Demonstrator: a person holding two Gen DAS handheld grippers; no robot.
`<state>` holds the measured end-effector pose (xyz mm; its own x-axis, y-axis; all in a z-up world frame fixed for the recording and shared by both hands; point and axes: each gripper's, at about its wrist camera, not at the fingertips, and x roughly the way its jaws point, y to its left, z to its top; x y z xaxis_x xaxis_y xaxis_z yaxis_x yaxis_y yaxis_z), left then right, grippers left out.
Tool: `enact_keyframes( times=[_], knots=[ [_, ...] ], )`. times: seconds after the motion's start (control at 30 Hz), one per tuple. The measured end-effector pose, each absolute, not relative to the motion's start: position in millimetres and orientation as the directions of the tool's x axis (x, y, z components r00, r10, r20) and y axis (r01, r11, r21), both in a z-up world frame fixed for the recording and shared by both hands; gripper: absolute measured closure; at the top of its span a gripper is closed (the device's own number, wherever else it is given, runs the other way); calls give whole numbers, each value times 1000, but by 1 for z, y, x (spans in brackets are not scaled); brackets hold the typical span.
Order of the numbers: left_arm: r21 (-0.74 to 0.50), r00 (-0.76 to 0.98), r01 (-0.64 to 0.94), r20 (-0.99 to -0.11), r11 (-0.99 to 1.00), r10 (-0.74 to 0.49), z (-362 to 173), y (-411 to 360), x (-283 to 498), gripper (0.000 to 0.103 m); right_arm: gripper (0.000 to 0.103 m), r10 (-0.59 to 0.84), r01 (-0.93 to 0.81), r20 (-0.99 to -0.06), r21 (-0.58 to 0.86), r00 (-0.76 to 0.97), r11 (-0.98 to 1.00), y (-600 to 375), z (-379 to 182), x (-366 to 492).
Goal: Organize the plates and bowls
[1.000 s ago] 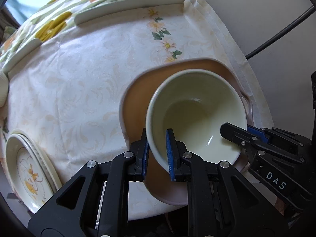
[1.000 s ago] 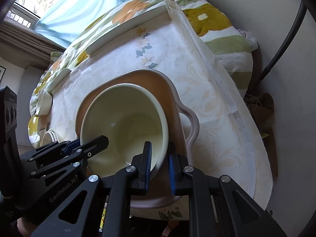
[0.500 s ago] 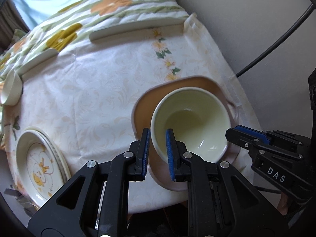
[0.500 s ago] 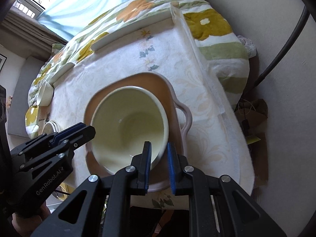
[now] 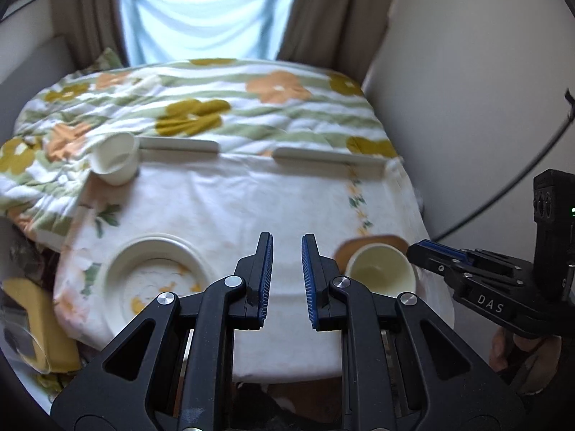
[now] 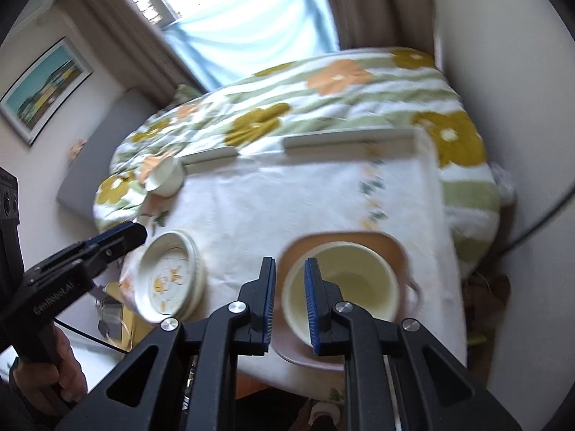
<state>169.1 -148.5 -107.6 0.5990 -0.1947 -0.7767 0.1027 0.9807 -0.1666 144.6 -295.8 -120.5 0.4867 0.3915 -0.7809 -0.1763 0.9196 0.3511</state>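
"Two grippers were up over the table, then? What were they holding?"

"Neither had anything. The left gripper (image 5: pixel 286 251) had its jaws drawn in to a narrow slot, with only tablecloth (image 5: pixel 251 201) showing through the gap. The right gripper (image 6: pixel 289 262) was pinched just as close and held nothing (in its own camera, one blue pad crossed in front of the cream bowl's near rim)."

"And where was the bowl?"

"The cream bowl (image 6: pixel 345 287) sat upright on a brown handled tray (image 6: pixel 388 242) near the table's front edge, on the wall side. The left gripper hung off to that bowl's left."

"What about the plates?"

"The stack of flowered plates (image 6: pixel 169 280) lay further left of the bowl and well apart from it, also close to the front edge. Beyond the bowl, far off towards the window and to the left, a small white cup (image 6: pixel 165 177) lay tipped on its side where the cloth met the flowered quilt (image 6: pixel 323 107)."

"Could you see the person?"

"Only a hand (image 6: pixel 68 370) round the left gripper's handle, well left of the bowl."
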Motion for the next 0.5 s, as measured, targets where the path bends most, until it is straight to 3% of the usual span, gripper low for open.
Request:
enact_keyframes(
  times=[0.07,0.13,0.17,0.2,0.23,0.27,0.33,0.4,0.5],
  knots=[
    [-157,620,47,-769,986,-152,-102,-126,167,87,88,444,-259,-757,362,479,896,-272,-113,156],
    [-162,628,-7,-769,987,-122,-100,-104,166,76,88,473,-318,-743,357,473,878,-251,-107,166],
    [-167,631,-28,-768,986,-112,-100,-95,166,51,88,490,-352,-736,354,468,867,-238,-104,172],
    [-168,641,-55,-762,984,-94,-100,-83,166,19,81,501,-377,-734,349,459,858,-228,-102,179],
    [-161,656,-84,-752,983,-67,-98,-72,165,8,67,507,-400,-737,342,447,850,-214,-99,188],
    [-153,675,-111,-737,982,-39,-96,-61,163,3,59,513,-413,-735,341,444,845,-205,-98,194],
    [-157,685,-140,-729,978,-19,-94,-38,167,3,32,541,-438,-718,355,437,825,-186,-94,207],
    [-171,676,-186,-737,968,0,-95,-13,177,3,13,563,-451,-700,370,439,812,-167,-90,223],
    [-238,668,-253,-744,938,-8,-99,31,196,3,4,587,-474,-661,374,467,798,-140,-84,247]
  ],
)
